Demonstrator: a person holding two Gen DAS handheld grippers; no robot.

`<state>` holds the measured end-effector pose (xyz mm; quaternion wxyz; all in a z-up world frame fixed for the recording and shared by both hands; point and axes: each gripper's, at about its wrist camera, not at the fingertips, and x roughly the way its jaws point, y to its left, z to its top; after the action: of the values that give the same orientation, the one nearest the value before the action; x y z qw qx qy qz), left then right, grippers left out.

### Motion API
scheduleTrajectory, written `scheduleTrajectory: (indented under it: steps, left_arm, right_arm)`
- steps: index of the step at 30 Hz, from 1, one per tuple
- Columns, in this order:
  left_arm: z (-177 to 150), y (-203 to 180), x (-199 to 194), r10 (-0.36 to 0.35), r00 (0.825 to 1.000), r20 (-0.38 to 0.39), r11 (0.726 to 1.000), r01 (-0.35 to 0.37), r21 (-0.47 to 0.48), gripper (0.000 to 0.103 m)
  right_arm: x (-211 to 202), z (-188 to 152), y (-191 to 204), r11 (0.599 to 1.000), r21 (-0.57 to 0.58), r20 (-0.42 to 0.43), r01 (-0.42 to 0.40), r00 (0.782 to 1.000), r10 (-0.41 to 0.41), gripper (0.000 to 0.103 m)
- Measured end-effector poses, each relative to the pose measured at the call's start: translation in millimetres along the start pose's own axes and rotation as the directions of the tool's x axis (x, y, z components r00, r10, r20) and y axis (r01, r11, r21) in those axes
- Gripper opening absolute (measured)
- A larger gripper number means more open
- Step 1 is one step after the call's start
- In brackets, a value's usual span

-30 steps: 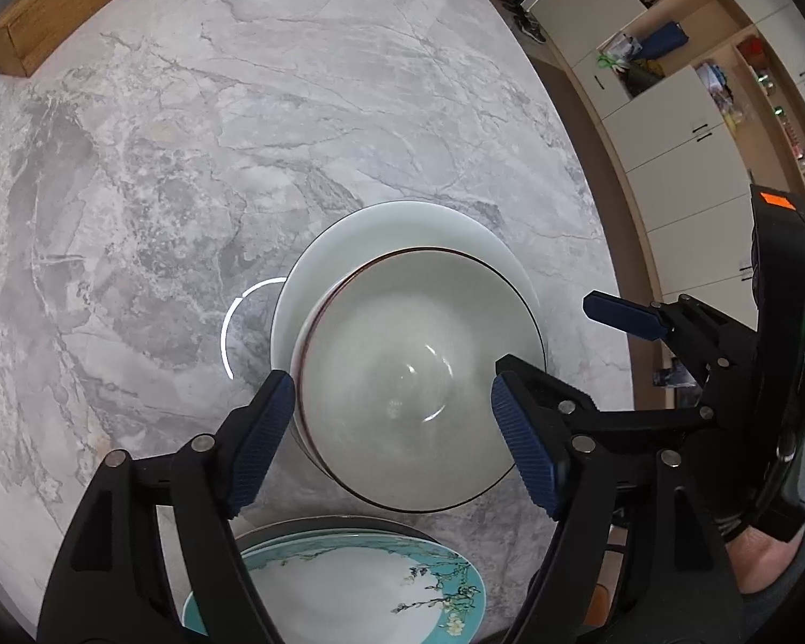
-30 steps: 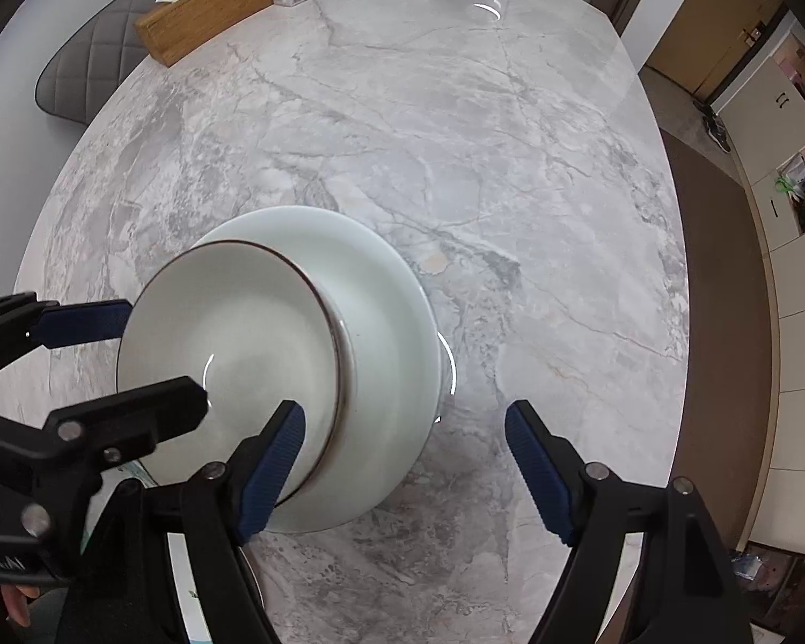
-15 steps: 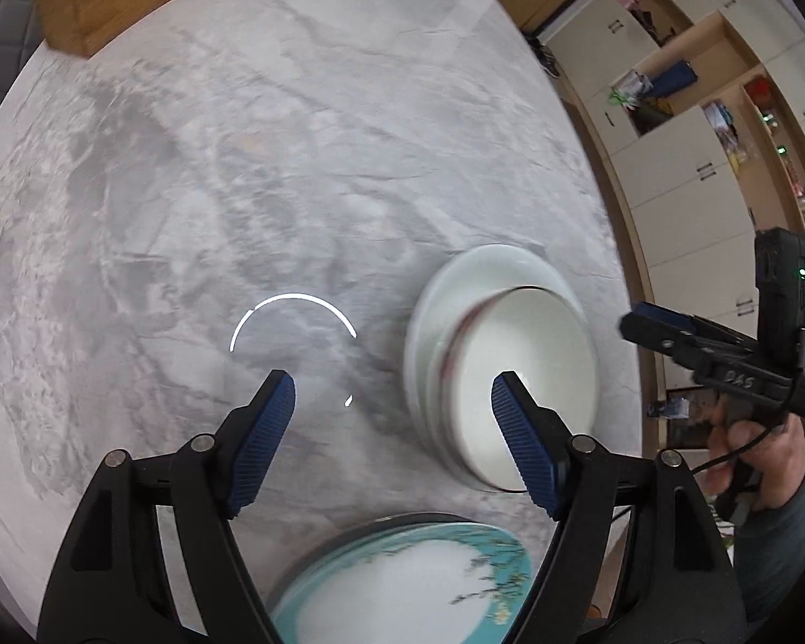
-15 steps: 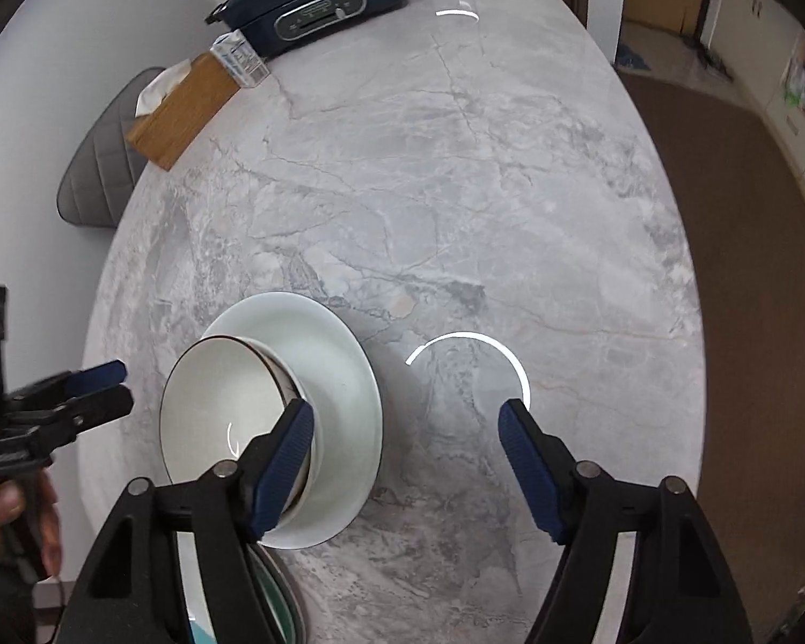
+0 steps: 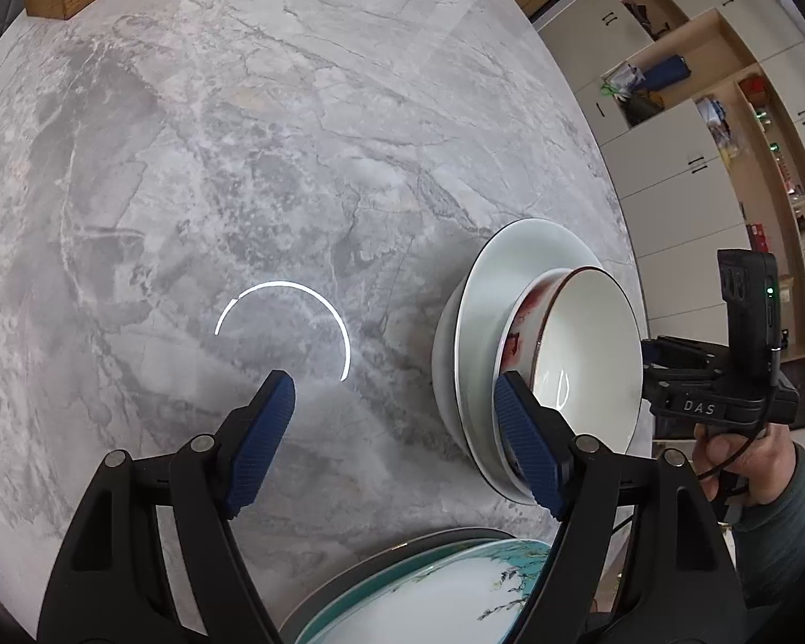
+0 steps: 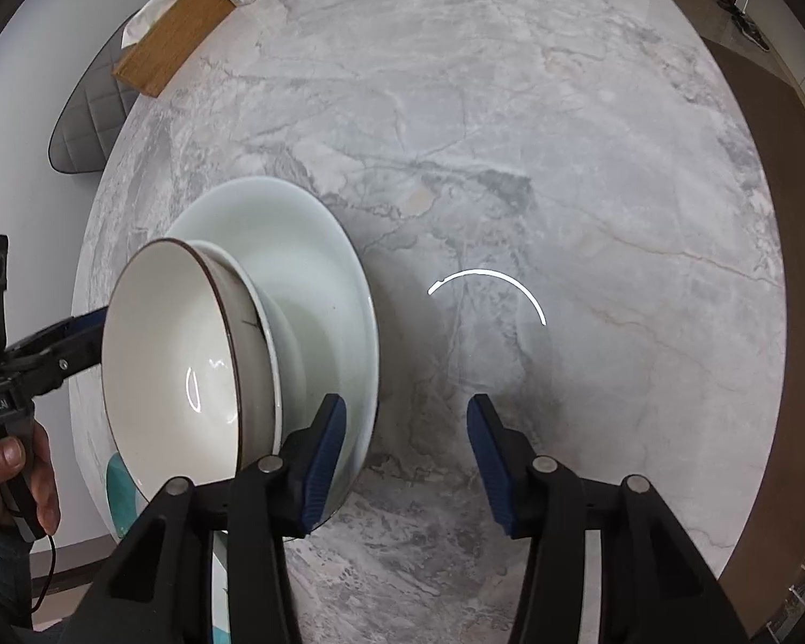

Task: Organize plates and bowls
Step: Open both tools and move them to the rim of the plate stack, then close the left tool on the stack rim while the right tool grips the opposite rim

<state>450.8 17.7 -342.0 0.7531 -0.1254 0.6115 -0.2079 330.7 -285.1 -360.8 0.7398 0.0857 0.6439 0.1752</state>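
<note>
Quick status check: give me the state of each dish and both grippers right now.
Brown-rimmed bowl: upright, nested in stack.
White bowl: beneath it, on plate.
White plate: flat on table, bottom of stack.
Teal floral plate: flat, near edge.
Left gripper: open, empty.
Right gripper: open, empty.
</note>
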Motion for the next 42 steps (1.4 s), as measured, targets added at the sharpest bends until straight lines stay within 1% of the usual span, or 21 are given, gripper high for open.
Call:
scheduleTrajectory:
  steps: [4,5,6,8,9,10,12,14,16,19,22,23,26,28,29,31,35,39,40,41,42]
  left_arm:
    - [5,3,2,-0.018,1.0,0.005,1.0,0.018,-0.009,0.077]
    - [5,4,2,-0.022,1.0,0.01,1.0,0.022,-0.011,0.077]
    - [5,3,3,-0.023,1.0,0.014,1.0,0.023,-0.011,0.077]
    - [7,5,1,-0.019,1.0,0.015,1.0,0.02,-0.023,0.074]
    - [8,7,0,-0.003,1.0,0.02,0.999,0.003,-0.032,0.071]
    - [9,11,1,0.015,1.0,0.019,0.999,-0.015,-0.039,0.064]
    - [9,18,4,0.019,1.0,0.005,0.998,-0.018,-0.052,0.064]
    - [9,18,13,0.027,0.999,-0.035,0.999,-0.028,-0.023,0.063]
    - [8,14,16,0.037,0.998,-0.045,0.999,-0.037,-0.001,0.059]
    - [9,19,9,0.014,1.0,-0.018,0.999,-0.015,-0.046,0.059]
    - [11,18,-5,-0.017,1.0,0.019,0.999,0.018,-0.045,0.06]
    - [11,16,-5,-0.025,1.0,0.014,0.999,0.025,-0.029,0.06]
    - [11,7,7,-0.024,0.999,-0.037,1.0,0.024,0.019,0.06]
    - [8,5,15,-0.02,0.998,-0.059,0.999,0.022,0.027,0.061]
    - [8,7,17,-0.022,0.998,-0.057,1.0,0.023,0.017,0.063]
    - [7,8,21,-0.025,0.998,-0.06,1.0,0.026,0.008,0.064]
    - [12,-2,25,0.025,0.999,-0.039,0.996,-0.022,0.087,0.066]
    - [19,-7,27,0.055,0.998,-0.025,0.993,-0.052,0.106,0.066]
    - [20,-11,28,0.065,0.998,-0.019,0.992,-0.062,0.111,0.066]
    - [22,-16,31,0.071,0.997,-0.019,0.991,-0.069,0.117,0.064]
    - [23,-18,33,0.075,0.997,-0.023,0.99,-0.071,0.118,0.064]
  right_arm:
    - [2,1,-5,1.0,0.015,-0.001,-0.022,1.0,0.022,0.045]
    - [3,1,-6,0.999,0.023,0.004,-0.031,1.0,0.031,0.044]
    - [3,1,-6,0.999,0.026,0.005,-0.045,0.999,0.044,0.039]
    - [3,1,-10,0.994,0.049,0.005,-0.096,0.995,0.096,0.038]
    - [4,0,-11,0.993,0.059,0.003,-0.103,0.995,0.103,0.038]
    - [5,-1,-11,0.994,0.06,0.002,-0.096,0.995,0.096,0.038]
    - [5,-2,-13,0.993,0.066,0.001,-0.103,0.995,0.103,0.038]
    - [5,-2,-12,0.993,0.058,-0.005,-0.1,0.995,0.1,0.038]
    - [5,-1,-9,0.995,0.045,-0.01,-0.091,0.996,0.091,0.038]
    - [4,0,-8,0.995,0.042,-0.01,-0.094,0.996,0.094,0.038]
    - [6,1,-5,0.994,0.039,-0.012,-0.099,0.995,0.099,0.038]
    - [6,1,-5,0.994,0.039,-0.012,-0.099,0.995,0.1,0.038]
    - [7,1,-5,0.994,0.042,-0.017,-0.097,0.995,0.098,0.038]
    - [7,1,-5,0.995,0.038,-0.021,-0.094,0.995,0.095,0.038]
    - [6,1,-5,0.995,0.035,-0.021,-0.093,0.995,0.094,0.038]
    - [6,0,-5,0.995,0.033,-0.023,-0.091,0.995,0.092,0.038]
    - [7,0,-5,0.994,0.035,-0.029,-0.106,0.994,0.107,0.038]
    - [7,-2,-7,0.991,0.047,-0.023,-0.125,0.992,0.126,0.037]
    - [6,-3,-7,0.991,0.047,-0.018,-0.126,0.992,0.127,0.036]
    - [5,-3,-7,0.991,0.084,-0.056,-0.1,0.993,0.105,0.031]
    - [5,-4,-7,0.989,0.092,-0.049,-0.119,0.991,0.124,0.025]
